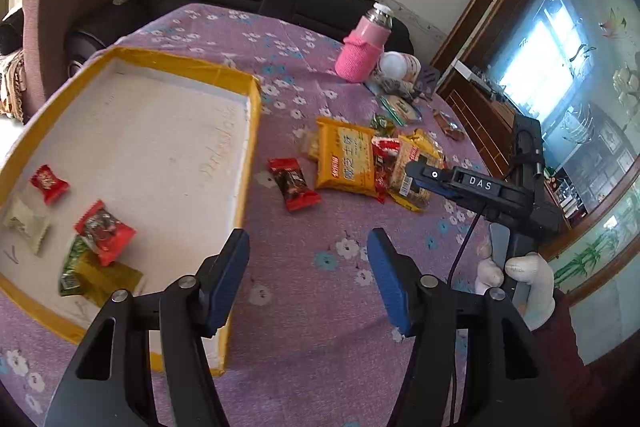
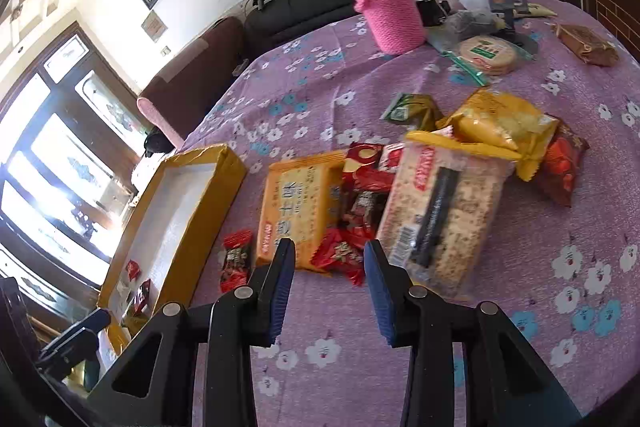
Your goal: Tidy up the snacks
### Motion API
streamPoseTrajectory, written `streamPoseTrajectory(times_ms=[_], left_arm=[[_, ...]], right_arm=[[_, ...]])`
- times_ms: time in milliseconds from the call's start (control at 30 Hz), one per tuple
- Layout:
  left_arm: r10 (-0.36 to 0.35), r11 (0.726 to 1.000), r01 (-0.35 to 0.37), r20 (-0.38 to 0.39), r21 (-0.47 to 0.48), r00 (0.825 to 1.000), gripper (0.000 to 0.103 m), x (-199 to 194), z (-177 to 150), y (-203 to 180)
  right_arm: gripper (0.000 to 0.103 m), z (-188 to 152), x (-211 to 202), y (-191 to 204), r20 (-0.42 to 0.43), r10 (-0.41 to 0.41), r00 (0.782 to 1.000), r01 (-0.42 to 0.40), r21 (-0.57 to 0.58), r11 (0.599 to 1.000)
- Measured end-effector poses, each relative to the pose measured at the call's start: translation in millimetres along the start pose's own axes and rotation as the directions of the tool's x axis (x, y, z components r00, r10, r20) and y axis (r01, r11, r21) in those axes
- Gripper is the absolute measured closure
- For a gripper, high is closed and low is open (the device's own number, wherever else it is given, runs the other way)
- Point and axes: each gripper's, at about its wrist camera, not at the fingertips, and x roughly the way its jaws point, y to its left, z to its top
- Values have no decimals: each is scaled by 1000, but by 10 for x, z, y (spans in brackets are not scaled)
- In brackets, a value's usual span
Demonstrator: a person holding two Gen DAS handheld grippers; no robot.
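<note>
Both tools hang over the counter [image 1: 320, 307] with its purple flowered cloth. The left hand-held gripper [image 1: 308, 277] is spread with nothing between its pads, beside the yellow-rimmed tray [image 1: 252, 131], where a few sweets [image 1: 105, 231] lie at the near end. The right hand-held gripper [image 2: 329, 281] is parted and empty too, just short of the pile of snack packets [image 2: 360, 203] mid-counter.

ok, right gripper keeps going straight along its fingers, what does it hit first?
Likely the red candy wrapper at the near edge of the snack pile, just ahead of the open right gripper. Depth is unclear.
</note>
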Motion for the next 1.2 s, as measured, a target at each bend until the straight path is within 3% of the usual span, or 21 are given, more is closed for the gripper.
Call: streamPoseTrajectory(times_ms=[167,267,400,467,567,667,800,967,1033,1100,1200], left_arm=[[-4,1000,4,-37,2,999,43,190,-32,-126],[7,1000,-7,-36,3,999,43,208,0,-139],[28,1000,-28,-38,9,999,43,318,107,-159],[42,999,-41,-51,32,998,43,447,176,-190],[98,993,-93,-65,77,993,43,675,264,-224],[157,981,-144,-96,127,983,45,902,318,-225],[210,969,-191,-116,157,971,49,1133,377,-198],[273,948,-249,-106,196,956,50,1310,433,-271],[311,927,-278,-101,252,945,50,1366,388,-360],[322,906,-274,-108,322,941,63,1400,313,-443],[328,892,-272,-104,361,939,71,1387,278,-479]], right_arm=[[66,-3,298,256,3,-94,996,93,-150,984],[68,29,501,284,13,-129,992,129,-149,980],[71,15,565,181,-12,-85,996,83,-100,991],[80,-30,539,202,-39,-74,996,69,-122,990],[85,-87,491,189,-51,-88,995,80,-139,987],[86,-71,472,99,-69,-48,996,40,-114,993],[82,-11,443,-71,-91,67,994,-70,-33,997],[81,13,439,-144,-105,91,990,-92,-5,996],[80,15,420,-126,-107,84,991,-86,-14,996],[76,14,393,-104,-105,69,992,-72,-29,997],[73,-3,408,-50,-103,38,994,-45,-67,997]])
